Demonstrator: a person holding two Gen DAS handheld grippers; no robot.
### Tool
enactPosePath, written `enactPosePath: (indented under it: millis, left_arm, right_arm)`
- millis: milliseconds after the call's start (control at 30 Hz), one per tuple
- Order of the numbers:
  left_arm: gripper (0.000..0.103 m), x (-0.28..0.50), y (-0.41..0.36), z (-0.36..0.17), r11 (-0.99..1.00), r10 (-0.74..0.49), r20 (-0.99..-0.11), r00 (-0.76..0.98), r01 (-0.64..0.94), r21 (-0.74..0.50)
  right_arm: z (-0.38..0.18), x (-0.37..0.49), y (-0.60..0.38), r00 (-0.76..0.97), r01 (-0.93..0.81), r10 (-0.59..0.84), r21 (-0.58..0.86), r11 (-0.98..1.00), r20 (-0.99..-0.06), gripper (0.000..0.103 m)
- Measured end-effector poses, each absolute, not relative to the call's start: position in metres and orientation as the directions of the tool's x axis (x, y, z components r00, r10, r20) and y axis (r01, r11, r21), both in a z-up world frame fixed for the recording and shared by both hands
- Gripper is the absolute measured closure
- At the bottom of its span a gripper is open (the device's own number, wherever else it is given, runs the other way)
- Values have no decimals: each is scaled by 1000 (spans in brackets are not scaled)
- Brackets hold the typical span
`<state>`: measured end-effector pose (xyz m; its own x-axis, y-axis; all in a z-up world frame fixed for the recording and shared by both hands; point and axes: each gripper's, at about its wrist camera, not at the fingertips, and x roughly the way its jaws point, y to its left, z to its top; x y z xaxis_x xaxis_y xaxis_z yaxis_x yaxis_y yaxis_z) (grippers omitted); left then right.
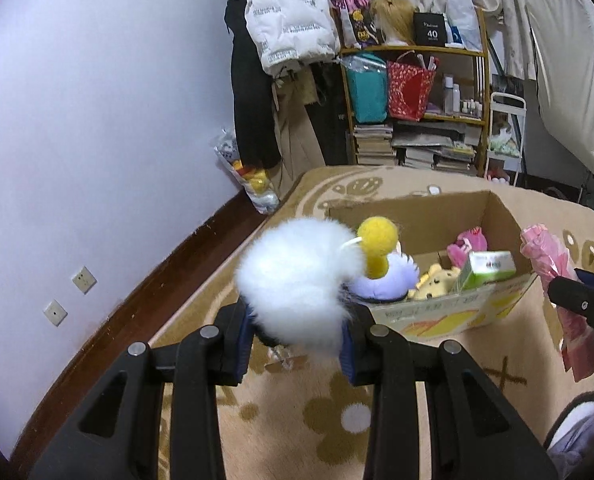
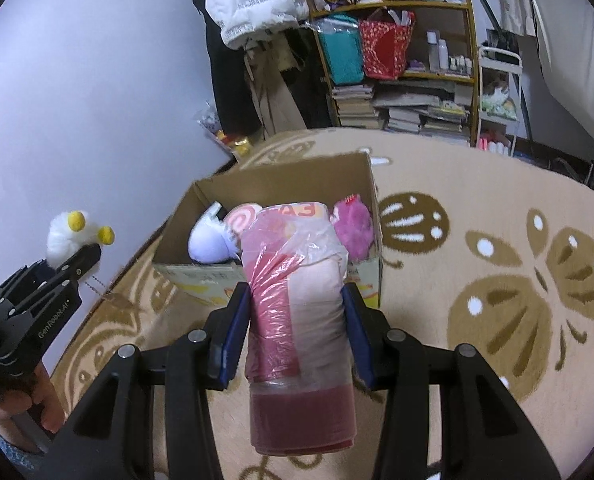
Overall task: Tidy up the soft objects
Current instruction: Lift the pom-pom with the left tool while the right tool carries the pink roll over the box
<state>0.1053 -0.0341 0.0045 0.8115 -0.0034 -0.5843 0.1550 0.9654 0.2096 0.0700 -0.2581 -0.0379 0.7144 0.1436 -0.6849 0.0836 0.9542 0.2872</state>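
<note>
Left gripper [image 1: 303,328] pinches a fluffy white plush toy with yellow felt knobs [image 1: 297,280], right gripper [image 2: 295,320] clamps a pink plastic-wrapped soft roll [image 2: 297,312], both held above the beige patterned rug [image 2: 477,240], open brown cardboard box [image 2: 281,180] of plush toys just ahead.

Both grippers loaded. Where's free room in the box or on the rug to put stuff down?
Cardboard box: bare floor along the far wall, behind the pink plush. Near side is crowded with the green carton and yellow plush. Rug right of the box is open. Left, a rug strip runs to the baseboard.
</note>
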Motion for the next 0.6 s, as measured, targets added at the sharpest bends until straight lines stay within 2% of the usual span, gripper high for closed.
enactPosePath:
  millis: [600]
  left_arm:
    - [70, 152, -49, 11, 968, -21, -552, 834, 154, 196]
  right_arm:
    - [-41, 114, -253, 759, 23, 169, 285, 958, -629, 55]
